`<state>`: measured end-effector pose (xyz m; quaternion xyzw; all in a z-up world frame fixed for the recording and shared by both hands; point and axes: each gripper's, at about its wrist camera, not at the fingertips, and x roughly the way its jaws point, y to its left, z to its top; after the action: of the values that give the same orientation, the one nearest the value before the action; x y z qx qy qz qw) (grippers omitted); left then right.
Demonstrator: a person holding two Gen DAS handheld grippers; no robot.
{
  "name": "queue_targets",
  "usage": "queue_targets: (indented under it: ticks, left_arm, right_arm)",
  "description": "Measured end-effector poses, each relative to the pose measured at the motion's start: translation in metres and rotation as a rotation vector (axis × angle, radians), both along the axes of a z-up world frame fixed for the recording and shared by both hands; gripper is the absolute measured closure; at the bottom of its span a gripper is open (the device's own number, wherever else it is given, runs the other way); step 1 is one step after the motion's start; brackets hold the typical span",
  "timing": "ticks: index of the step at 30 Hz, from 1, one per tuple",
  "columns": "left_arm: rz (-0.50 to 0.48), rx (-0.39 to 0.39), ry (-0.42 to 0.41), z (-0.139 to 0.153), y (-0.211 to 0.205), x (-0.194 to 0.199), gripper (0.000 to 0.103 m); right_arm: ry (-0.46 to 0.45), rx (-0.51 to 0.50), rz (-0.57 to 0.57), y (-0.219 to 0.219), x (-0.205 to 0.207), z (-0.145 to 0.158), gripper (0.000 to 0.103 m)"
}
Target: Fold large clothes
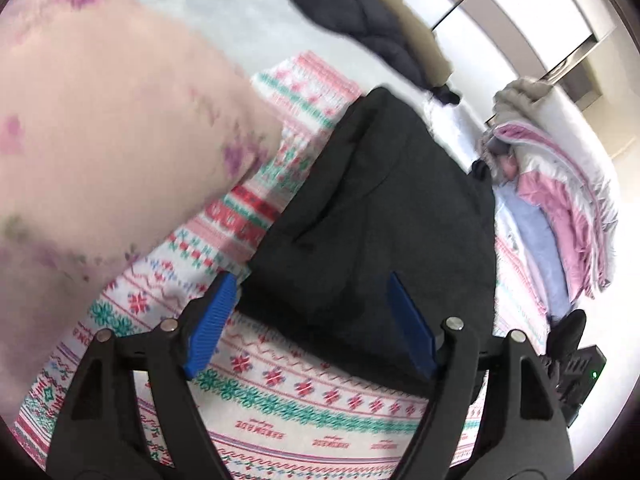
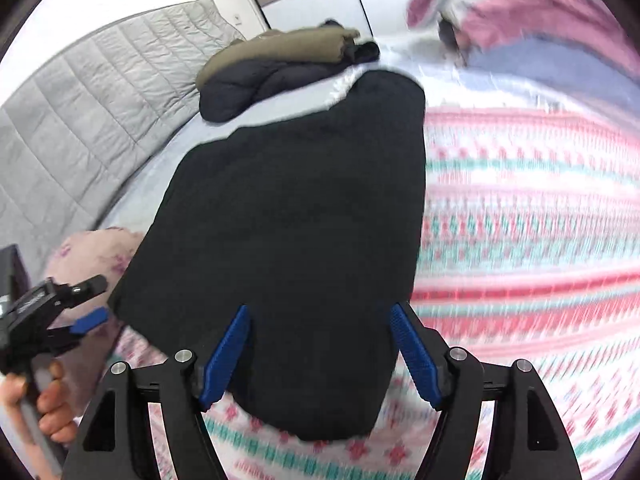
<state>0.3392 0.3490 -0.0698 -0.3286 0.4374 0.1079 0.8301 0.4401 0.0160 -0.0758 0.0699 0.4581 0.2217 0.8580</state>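
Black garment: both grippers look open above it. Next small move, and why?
Probably lower the right gripper to pinch the near edge of the black garment for another fold. It lies loosely folded on the patterned blanket, and both the right and the left gripper are open, holding nothing.

Bed with patterned knit blanket (image 2: 540, 216); grey quilted mattress pad (image 2: 92, 96) propped beyond bed's far edge; white wardrobe doors (image 1: 532, 8) behind bed, brightly lit.

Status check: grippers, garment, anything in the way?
Left gripper open, right gripper open, nothing held. Black garment lies folded on patterned blanket. Pink sleeve crowds left view.
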Motion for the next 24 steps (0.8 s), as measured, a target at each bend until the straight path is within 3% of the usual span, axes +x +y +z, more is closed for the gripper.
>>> queue_targets:
  ticks: [2, 7, 9, 12, 13, 21, 24]
  left_arm:
    - [0.013, 0.014, 0.081, -0.016, 0.000, 0.007, 0.021]
    - [0.041, 0.019, 0.059, -0.027, 0.001, 0.013, 0.007]
    - [0.036, -0.036, 0.043, -0.033, 0.005, 0.014, 0.006]
    - [0.021, -0.247, 0.015, -0.054, 0.011, 0.016, 0.006]
    - [0.027, -0.281, 0.010, -0.059, 0.012, 0.016, 0.006]
    - [0.066, -0.258, -0.016, -0.053, 0.003, 0.019, 0.007]
    - [0.091, -0.244, -0.031, -0.051, -0.002, 0.022, 0.013]
  right_arm:
    - [0.026, 0.041, -0.021, -0.012, -0.001, -0.010, 0.025]
    - [0.111, 0.179, -0.108, -0.045, 0.002, -0.030, 0.022]
    - [0.153, 0.250, -0.115, -0.056, 0.002, -0.038, 0.022]
    - [0.183, 0.321, -0.109, -0.059, 0.010, -0.045, 0.022]
    - [0.187, 0.347, -0.108, -0.061, 0.013, -0.046, 0.022]
    - [0.237, 0.505, -0.167, -0.074, 0.064, -0.057, 0.021]
    - [0.265, 0.552, -0.185, -0.074, 0.089, -0.065, 0.021]
